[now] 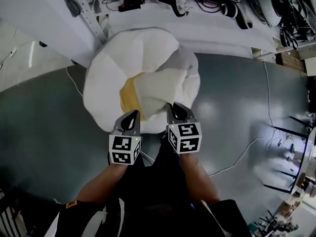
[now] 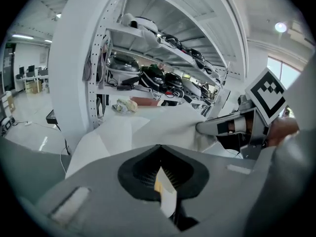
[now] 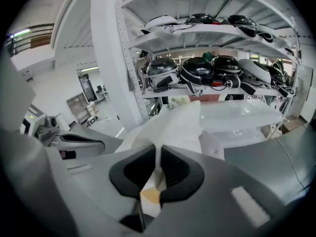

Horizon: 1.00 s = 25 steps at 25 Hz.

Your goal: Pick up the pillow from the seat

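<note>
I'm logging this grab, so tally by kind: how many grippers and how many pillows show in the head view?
Grey two-jaw grippers, left gripper and right gripper: 2
White pillow with a yellow patch: 1
Total: 3

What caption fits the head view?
The left gripper and right gripper grip the white pillow over the grey floor.

Head view looks steeply down; close gripper views share the pillow (image 1: 129, 63)
</note>
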Tool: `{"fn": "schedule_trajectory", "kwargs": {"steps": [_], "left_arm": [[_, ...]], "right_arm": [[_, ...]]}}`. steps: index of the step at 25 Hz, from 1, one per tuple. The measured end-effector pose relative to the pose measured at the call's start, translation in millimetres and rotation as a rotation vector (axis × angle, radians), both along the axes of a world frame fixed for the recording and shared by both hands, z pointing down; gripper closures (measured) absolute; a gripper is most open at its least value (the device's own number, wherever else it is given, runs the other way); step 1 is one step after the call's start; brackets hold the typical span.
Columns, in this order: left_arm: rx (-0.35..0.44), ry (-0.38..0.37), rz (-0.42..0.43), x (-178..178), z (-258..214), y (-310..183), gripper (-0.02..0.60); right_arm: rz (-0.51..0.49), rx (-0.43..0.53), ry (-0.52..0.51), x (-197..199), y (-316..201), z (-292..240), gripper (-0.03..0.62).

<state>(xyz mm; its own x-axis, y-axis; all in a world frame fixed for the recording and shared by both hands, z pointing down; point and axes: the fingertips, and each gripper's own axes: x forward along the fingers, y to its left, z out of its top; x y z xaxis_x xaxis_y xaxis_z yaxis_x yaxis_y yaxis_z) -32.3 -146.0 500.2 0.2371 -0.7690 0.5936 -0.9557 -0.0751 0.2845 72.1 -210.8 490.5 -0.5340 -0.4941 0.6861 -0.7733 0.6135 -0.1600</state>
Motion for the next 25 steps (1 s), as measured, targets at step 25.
{"fn": "schedule_trajectory", "kwargs": {"steps": [25], "left_arm": [[0.228,-0.029,0.072,15.1,-183.8,52.0,0.578]], "right_arm": [[0.080,0.188,-0.043,47.8,90.5,-166.1,0.563]]}}
